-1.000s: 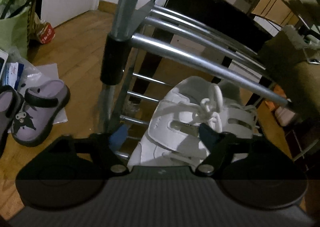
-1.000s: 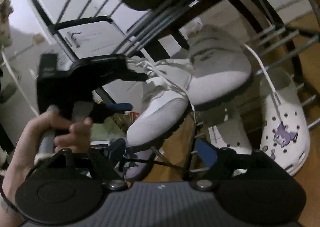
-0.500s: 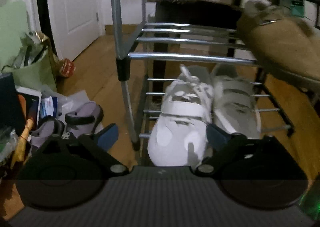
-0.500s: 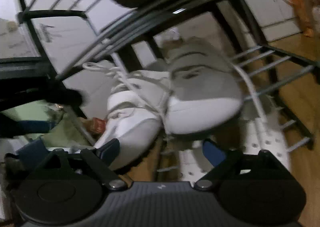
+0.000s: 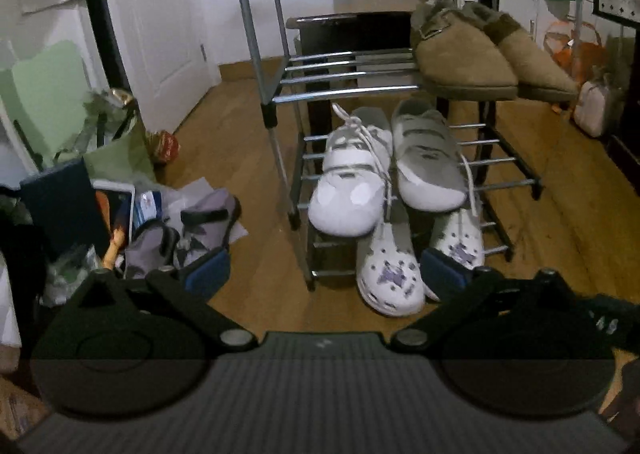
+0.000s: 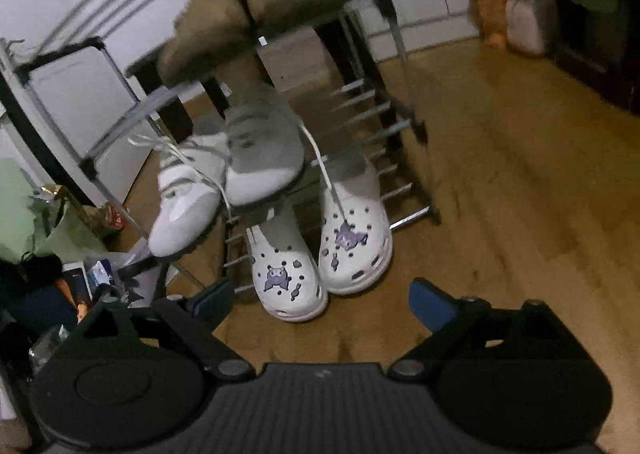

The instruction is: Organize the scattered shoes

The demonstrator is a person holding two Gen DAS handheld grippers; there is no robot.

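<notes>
A metal shoe rack stands on the wood floor. A pair of white sneakers sits on its lower shelf. Brown fur-lined slippers sit on the shelf above. White clogs with purple charms rest at the bottom. A pair of purple sandals lies on the floor left of the rack. My left gripper is open and empty, back from the rack. My right gripper is open and empty, in front of the clogs.
A green bag, a dark box and papers clutter the floor at left. A white door is behind. An orange bag and a pale bag stand at the right. Bare wood floor lies right of the rack.
Both grippers have pulled back from the rack and away from the sneakers, so the whole rack shows now. The sneakers stay on the lower shelf.
</notes>
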